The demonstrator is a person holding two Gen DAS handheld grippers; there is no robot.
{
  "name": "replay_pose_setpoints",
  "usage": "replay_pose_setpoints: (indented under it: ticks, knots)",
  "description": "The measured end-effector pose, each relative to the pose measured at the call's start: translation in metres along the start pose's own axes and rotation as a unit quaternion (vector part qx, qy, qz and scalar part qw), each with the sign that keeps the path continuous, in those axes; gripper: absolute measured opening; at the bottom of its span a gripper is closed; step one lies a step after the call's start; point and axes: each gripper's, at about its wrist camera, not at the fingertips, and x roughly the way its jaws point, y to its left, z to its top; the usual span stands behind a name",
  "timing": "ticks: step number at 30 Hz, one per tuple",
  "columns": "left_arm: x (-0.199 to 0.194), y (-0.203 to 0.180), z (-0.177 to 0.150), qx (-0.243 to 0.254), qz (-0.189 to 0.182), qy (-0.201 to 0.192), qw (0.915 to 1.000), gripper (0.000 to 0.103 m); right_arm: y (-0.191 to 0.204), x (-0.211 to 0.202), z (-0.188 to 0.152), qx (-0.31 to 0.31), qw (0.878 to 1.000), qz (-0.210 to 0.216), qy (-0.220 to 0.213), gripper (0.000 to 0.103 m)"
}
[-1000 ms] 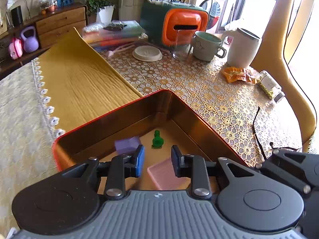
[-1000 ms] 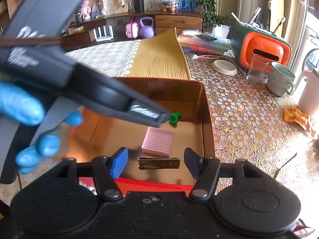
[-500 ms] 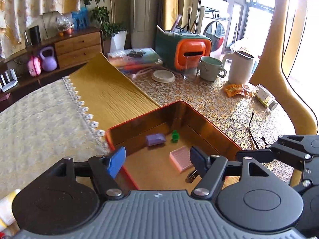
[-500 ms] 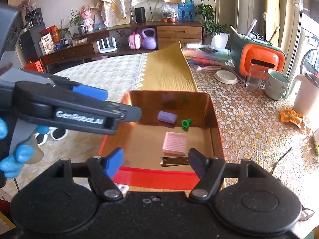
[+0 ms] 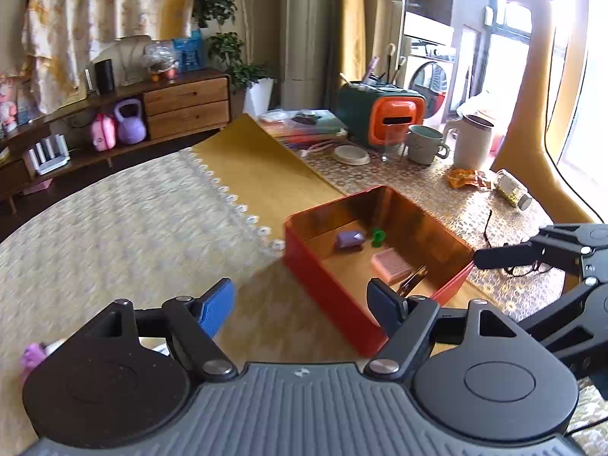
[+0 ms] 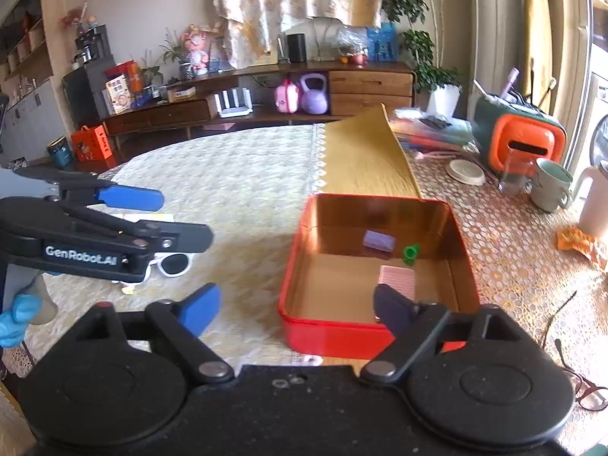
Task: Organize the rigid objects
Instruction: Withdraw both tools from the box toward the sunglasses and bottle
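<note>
Now both grippers, left (image 5: 300, 307) & right (image 6: 296, 307), w/ jaws wide apart, holding nothing; red tin (image 6: 338, 332) on bench holds purple block (image 6: 378, 240), green piece (image 6: 411, 252), pink pad (image 6: 397, 279).

"GenRobot.AI" in white on left claw (image 6: 182, 220) arm; box labels on shelf likely unreadable.

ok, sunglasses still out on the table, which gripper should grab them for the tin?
Left, probably. In the right wrist view, the left gripper hangs open right over the white sunglasses, while the right gripper sits open beside the red tin.
</note>
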Motion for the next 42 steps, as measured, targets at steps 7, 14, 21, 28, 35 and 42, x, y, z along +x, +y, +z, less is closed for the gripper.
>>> replay_pose_setpoints:
  ticks: [7,14,21,28,35,42]
  knots:
    - [-0.033,0.029,-0.021,-0.021,0.020,-0.009,0.9995,0.081,0.027,-0.004,0.000,-0.013,1.000,0.015,-0.010,0.096]
    - [-0.060,0.049,-0.046,-0.036,0.043,-0.024,0.9981,0.084,0.049,-0.004,-0.002,-0.013,0.999,0.027,-0.024,0.103]
    - [-0.074,0.074,-0.079,-0.081,0.055,-0.024,0.9949,0.085,0.070,0.003,-0.003,-0.019,0.999,0.035,-0.022,0.103]
    - [-0.079,0.094,-0.117,-0.111,0.089,-0.021,0.9897,0.085,0.086,0.020,-0.008,-0.018,0.999,0.041,-0.006,0.103]
    - [-0.068,0.106,-0.136,-0.116,0.098,-0.015,0.9882,0.085,0.098,0.046,-0.010,-0.026,0.998,0.047,0.017,0.103]
    - [-0.043,0.108,-0.143,-0.101,0.117,-0.011,0.9879,0.085,0.104,0.076,-0.005,-0.044,0.997,0.048,0.032,0.103]
